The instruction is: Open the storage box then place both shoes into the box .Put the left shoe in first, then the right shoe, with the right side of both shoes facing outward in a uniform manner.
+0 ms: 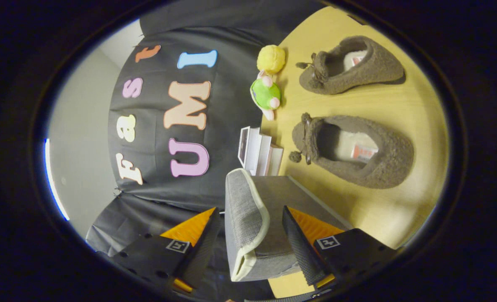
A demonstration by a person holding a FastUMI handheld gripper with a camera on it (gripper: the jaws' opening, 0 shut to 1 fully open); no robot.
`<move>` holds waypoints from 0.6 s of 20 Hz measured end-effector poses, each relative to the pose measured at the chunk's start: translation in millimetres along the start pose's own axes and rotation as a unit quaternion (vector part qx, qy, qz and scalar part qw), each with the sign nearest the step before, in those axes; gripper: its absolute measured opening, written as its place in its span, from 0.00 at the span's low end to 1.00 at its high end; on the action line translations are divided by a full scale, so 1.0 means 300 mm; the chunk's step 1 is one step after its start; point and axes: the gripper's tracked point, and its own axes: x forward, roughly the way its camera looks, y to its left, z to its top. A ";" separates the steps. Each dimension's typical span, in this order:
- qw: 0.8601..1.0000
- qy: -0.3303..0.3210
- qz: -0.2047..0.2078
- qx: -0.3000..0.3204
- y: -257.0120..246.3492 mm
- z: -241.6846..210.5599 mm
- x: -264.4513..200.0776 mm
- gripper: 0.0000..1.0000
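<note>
**Gripper at the lid of the storage box, both slippers out on the table**

Gripper view: The camera is rolled on its side, so the wooden table (399,218) runs up one side of the view and the booth's black cloth wall (148,176) fills the other. The gripper (250,247) has its two fingers spread apart with the grey fabric lid (246,218) of the storage box (282,197) standing between them. The lid has a pale trimmed edge and is raised off the box. One finger lies on the outer, woven face of the lid, the other on its inner side over the box; whether either pad actually presses the fabric cannot be told, and a gap seems to show beside each finger.

Beyond the fingers, two brown fuzzy slippers lie on the bare tabletop, well apart from the box. The nearer slipper (353,151) lies just past the box, opening up, with a small pompom on a cord hanging from its collar. The farther slipper (351,65) lies parallel to it, nearer the table's far end, and also carries a cord with pompom.

Along the table edge that meets the cloth wall sit a yellow plush ball (271,58), a green plush toy (266,95) just beside it, and a white stepped stand (259,152) near the box.
</note>
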 end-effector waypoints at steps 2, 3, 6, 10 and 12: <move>1.000 -0.003 0.006 0.010 0.023 0.000 -0.012 0.74; 1.000 -0.004 0.010 0.009 0.025 -0.006 0.013 0.69; 1.000 -0.002 0.017 0.001 0.056 -0.009 0.019 0.54; 0.998 -0.011 0.058 -0.008 0.158 0.003 0.032 0.34; 0.998 -0.009 0.061 -0.027 0.187 -0.008 0.034 0.21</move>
